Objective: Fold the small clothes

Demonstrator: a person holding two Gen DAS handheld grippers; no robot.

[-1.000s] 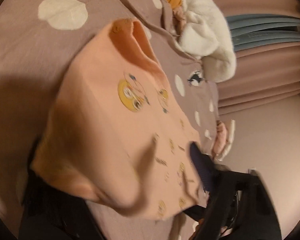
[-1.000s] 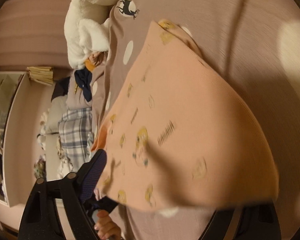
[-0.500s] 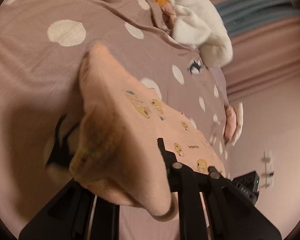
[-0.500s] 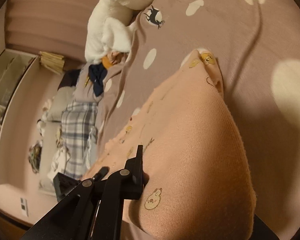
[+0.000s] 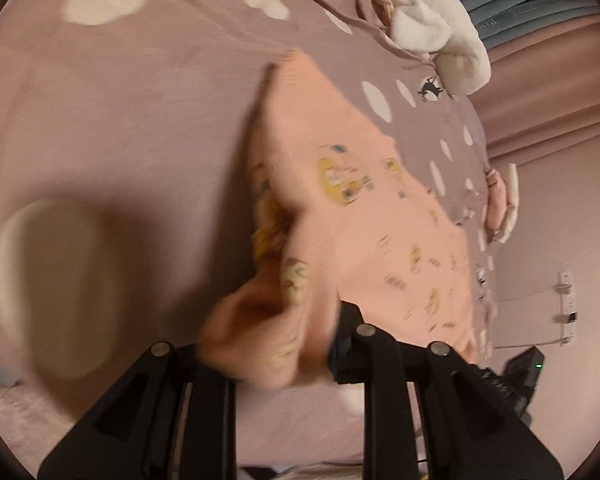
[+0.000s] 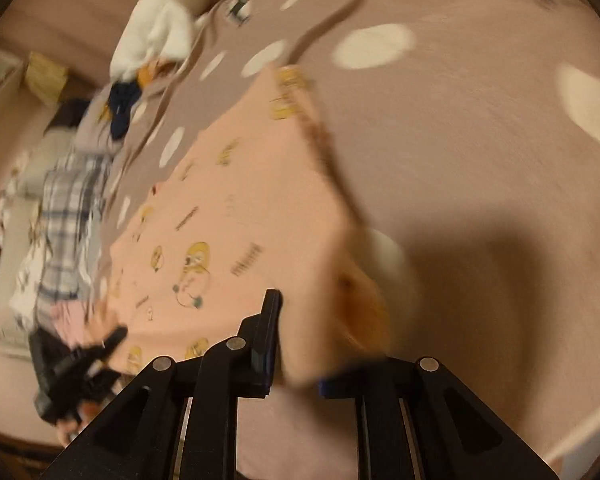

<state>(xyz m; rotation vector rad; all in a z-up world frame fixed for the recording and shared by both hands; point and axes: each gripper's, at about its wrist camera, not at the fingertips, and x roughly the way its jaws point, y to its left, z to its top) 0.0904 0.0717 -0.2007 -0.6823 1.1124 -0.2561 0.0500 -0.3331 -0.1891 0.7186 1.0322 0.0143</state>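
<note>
A peach garment [image 5: 356, 208] with yellow cartoon prints lies stretched over the mauve dotted bedsheet [image 5: 120, 128]. My left gripper [image 5: 272, 344] pinches a bunched near corner of it; its jaws are opening slightly, with the cloth still between the pads. In the right wrist view the same peach garment [image 6: 236, 216] runs away from my right gripper [image 6: 300, 344], which is shut on the other near corner. Each gripper also shows in the other's view: the right gripper [image 5: 516, 372] at the lower right, the left gripper [image 6: 72, 364] with a hand at the lower left. Both views are blurred.
A white fluffy blanket [image 5: 440, 28] and a dark blue garment [image 6: 122, 108] lie at the far end of the bed. A plaid cloth [image 6: 68, 216] hangs beside the bed. Curtains [image 5: 540, 12] and a wall socket [image 5: 566, 304] are beyond.
Both grippers went from open to shut on the garment's near corners. They have since carried it across the sheet, and it now lies stretched out between them.
</note>
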